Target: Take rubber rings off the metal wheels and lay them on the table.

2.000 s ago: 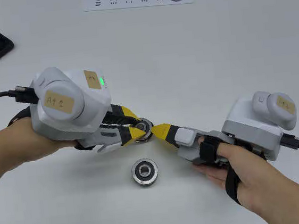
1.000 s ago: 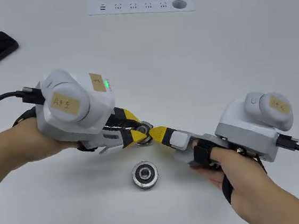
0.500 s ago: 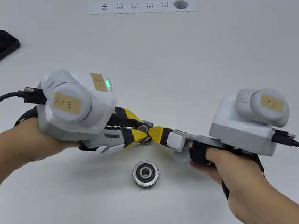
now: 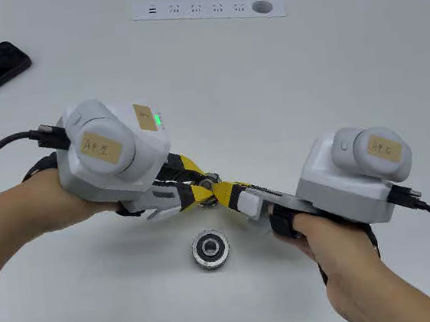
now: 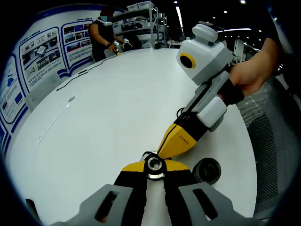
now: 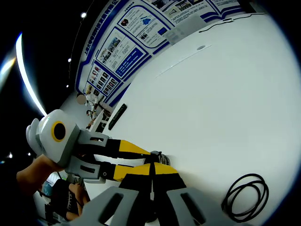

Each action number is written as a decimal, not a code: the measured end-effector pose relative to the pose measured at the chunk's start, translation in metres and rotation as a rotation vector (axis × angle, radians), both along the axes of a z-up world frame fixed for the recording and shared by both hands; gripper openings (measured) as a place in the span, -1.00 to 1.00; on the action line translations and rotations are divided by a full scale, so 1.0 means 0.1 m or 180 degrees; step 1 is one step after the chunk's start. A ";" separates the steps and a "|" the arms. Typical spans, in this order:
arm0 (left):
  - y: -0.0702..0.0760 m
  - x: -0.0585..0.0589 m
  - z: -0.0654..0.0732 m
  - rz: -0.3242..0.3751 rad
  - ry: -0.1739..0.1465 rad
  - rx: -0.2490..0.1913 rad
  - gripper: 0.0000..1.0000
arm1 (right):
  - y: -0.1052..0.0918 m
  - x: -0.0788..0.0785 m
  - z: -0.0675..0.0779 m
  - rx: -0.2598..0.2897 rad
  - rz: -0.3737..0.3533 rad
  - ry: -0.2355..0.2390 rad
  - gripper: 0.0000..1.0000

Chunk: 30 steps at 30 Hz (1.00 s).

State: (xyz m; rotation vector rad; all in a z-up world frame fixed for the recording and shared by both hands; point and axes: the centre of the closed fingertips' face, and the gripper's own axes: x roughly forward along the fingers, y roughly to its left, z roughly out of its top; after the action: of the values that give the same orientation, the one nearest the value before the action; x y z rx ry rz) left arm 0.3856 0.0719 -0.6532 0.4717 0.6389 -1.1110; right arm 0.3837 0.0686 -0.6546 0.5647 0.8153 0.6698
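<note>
The left gripper (image 4: 194, 195) has its yellow-tipped jaws closed on a small metal wheel (image 4: 209, 190), holding it just above the white table (image 4: 307, 82). The right gripper (image 4: 223, 194) comes in from the opposite side, tip to tip with the left one. Its jaws are pressed together at the wheel's rim, where a thin black loop of rubber ring (image 5: 145, 155) stands off the metal; it appears to pinch that loop. A second wheel (image 4: 210, 249), with its black ring on, lies flat on the table just beneath the grippers. In the right gripper view, loose rubber rings (image 6: 247, 195) lie on the table, off to one side.
</note>
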 end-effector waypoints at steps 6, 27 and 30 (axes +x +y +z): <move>0.00 0.00 0.00 -0.0004 -0.0008 -0.0001 -0.74 | 0.00 0.00 0.02 0.0019 0.0025 -0.0003 -0.98; 0.00 0.01 0.00 0.0138 0.0011 -0.0055 -0.73 | 0.01 -0.04 0.10 0.0156 0.0037 -0.0009 -0.97; 0.00 0.01 0.00 0.0155 0.0023 -0.0063 -0.73 | 0.01 -0.04 0.09 0.0157 -0.0003 0.0009 -0.97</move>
State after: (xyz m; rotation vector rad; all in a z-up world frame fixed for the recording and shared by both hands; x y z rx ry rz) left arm 0.3868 0.0716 -0.6535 0.4333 0.6421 -1.0724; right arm 0.3801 0.0699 -0.6454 0.6109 0.8029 0.6899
